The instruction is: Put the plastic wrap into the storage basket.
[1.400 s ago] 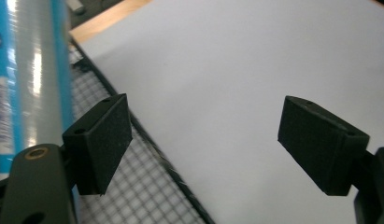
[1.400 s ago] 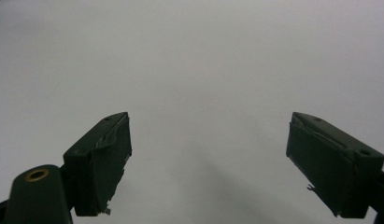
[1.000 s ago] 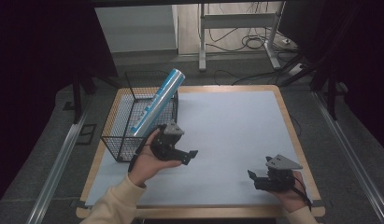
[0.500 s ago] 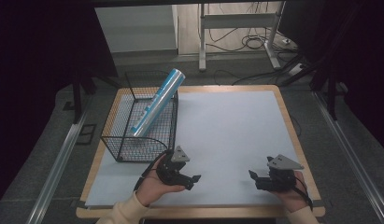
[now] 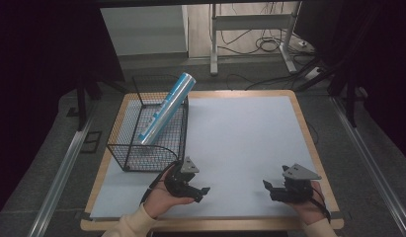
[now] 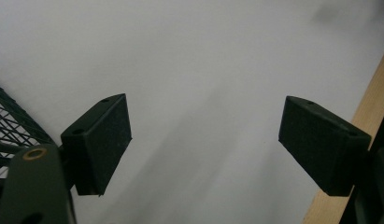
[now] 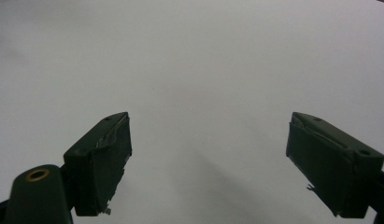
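Observation:
A long tube (image 5: 167,109), silver with blue print, leans in a black wire basket (image 5: 141,159) at the table's left, its top end sticking out over the far right rim. My left gripper (image 5: 204,191) lies low over the white mat just in front of the basket, pointing right. Its jaws have just been opening and stand open (image 6: 206,144) with nothing between them; the basket's mesh (image 6: 7,126) shows at the left edge. My right gripper (image 5: 266,188) rests near the front right corner, pointing left, open (image 7: 208,161) over bare mat.
The white mat (image 5: 240,133) covers a wooden-edged table (image 5: 309,148). The table's wooden rim (image 6: 367,116) shows beside the left gripper's right jaw. A metal frame and cables (image 5: 260,44) stand on the floor beyond the far edge.
My left hand has drawn back from beside the basket toward the front edge and sunk to the mat. The right hand has kept still.

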